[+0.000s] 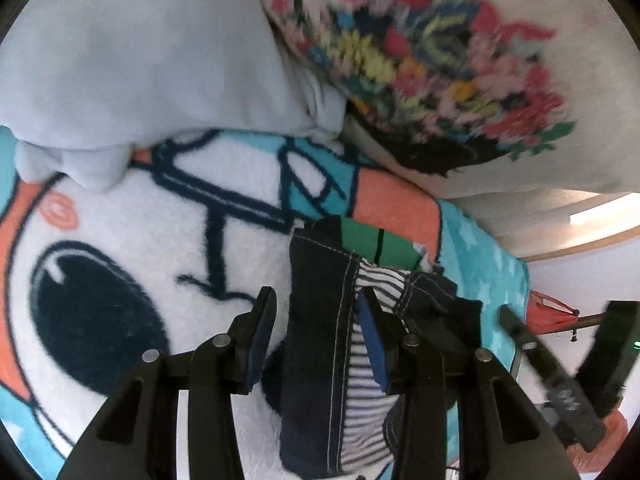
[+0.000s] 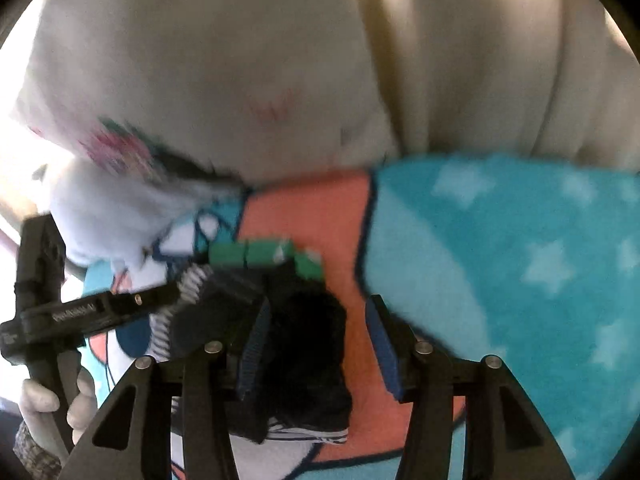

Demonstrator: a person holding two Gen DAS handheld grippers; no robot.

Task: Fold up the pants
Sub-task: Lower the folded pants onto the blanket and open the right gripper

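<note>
Dark denim pants (image 1: 316,280) with white stitching and a striped lining hang bunched over a cartoon fleece blanket (image 1: 120,240). My left gripper (image 1: 318,340) is shut on the bunch; its right pad presses the striped lining. In the right wrist view the same pants (image 2: 304,320) lie against the left pad of my right gripper (image 2: 320,344). That gripper is open, with orange blanket showing before its right pad. One of the left gripper's fingers (image 2: 132,300) reaches into the pants from the left, held by a gloved hand (image 2: 52,400).
A cream pillow with floral embroidery (image 1: 420,48) lies behind the pants, and a pale blue-grey cloth (image 1: 140,60) at the upper left. A green patch (image 2: 248,254) shows just beyond the pants. The teal, star-printed part of the blanket (image 2: 500,260) spreads to the right.
</note>
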